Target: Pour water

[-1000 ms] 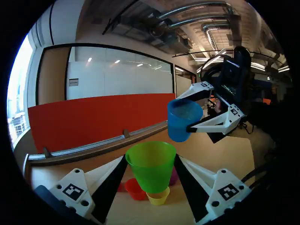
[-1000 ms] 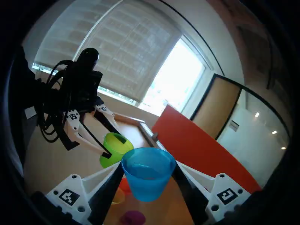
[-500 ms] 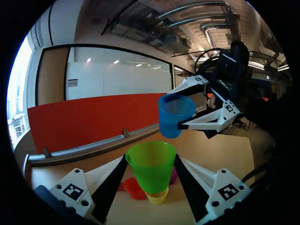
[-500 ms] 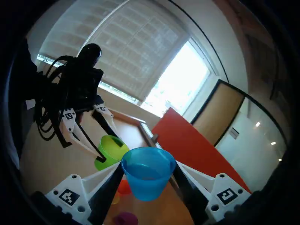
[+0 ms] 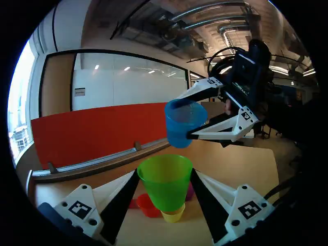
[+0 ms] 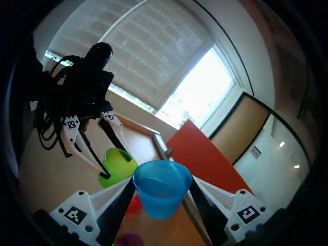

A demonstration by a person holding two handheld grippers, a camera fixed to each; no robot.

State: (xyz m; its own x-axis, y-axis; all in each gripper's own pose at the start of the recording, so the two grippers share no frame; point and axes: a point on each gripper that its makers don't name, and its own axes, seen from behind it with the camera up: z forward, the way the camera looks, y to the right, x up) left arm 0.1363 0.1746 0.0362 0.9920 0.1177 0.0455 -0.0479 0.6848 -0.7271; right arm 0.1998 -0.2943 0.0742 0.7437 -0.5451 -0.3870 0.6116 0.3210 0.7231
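Observation:
My left gripper [image 5: 166, 185] is shut on an upright green cup [image 5: 165, 180], held above the wooden table [image 5: 238, 164]. In the right gripper view the same green cup [image 6: 117, 166] and left gripper [image 6: 110, 158] appear lower left. My right gripper [image 6: 162, 192] is shut on a blue cup [image 6: 162, 190] with a little water at its bottom. In the left gripper view that blue cup [image 5: 183, 123] hangs above and slightly right of the green cup, tilted toward the left, with the right gripper [image 5: 186, 125] holding it.
On the table below lie a red cup [image 5: 146, 205], a yellow cup [image 5: 173, 215] and a purple cup [image 5: 189, 192]. An orange wall panel [image 5: 94, 131] and a rail run along the table's far side. A bright window with blinds [image 6: 164, 74] is behind.
The right gripper has carried the blue cup left and a little higher, closer over the green cup, tilting it more. The green cup has stayed put.

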